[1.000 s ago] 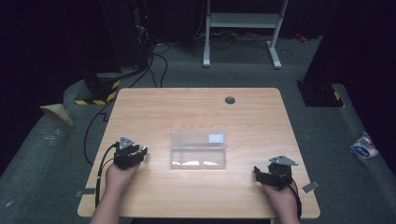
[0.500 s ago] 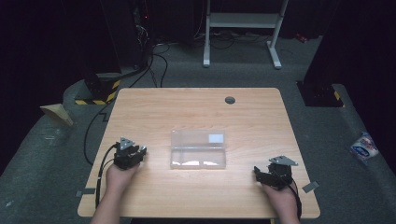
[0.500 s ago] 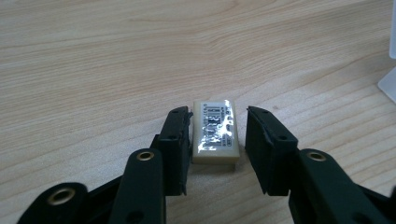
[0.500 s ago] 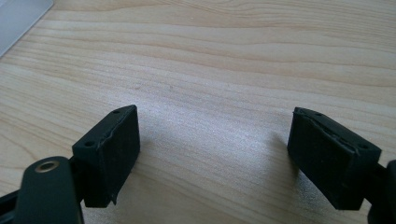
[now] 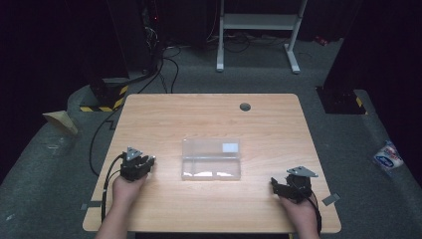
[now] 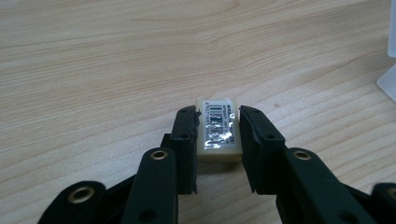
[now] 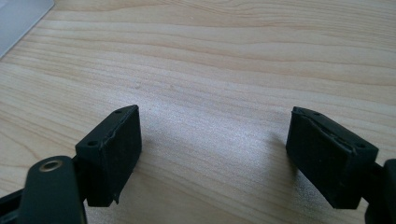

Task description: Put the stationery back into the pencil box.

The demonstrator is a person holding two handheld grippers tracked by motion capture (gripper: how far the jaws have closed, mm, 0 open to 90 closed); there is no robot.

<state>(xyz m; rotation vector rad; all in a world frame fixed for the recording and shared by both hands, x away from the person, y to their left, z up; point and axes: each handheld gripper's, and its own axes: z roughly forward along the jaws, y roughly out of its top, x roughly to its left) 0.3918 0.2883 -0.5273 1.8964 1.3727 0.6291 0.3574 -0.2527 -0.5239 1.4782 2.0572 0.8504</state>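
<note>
A small cream eraser [image 6: 217, 132] with a shiny barcode label on top lies on the wooden table [image 6: 93, 70], just below the middle of the left gripper view. The left gripper [image 6: 218, 122] has its two black jaws pressed against the eraser's long sides, pinching it; the jaws have just been closing in on it. At the right edge of that view, a pale corner of the clear plastic box [image 6: 388, 80] shows.

In the high view the eraser is hidden under the left gripper [image 5: 145, 164], which sits at the lower left of the table with a hand [image 5: 125, 188] behind it and a black cable [image 5: 105, 189] trailing down toward the table's near edge. That view does show the whole box [image 5: 211, 159], lying flat near the table's middle, to the right of the left gripper and apart from it. The right gripper [image 5: 276, 186] rests at the lower right, well apart from the box.

The right gripper view shows its jaws [image 7: 212, 154] spread wide over bare wood, nothing between them, with a sliver of the box [image 7: 21, 16] in the upper left corner.
</note>
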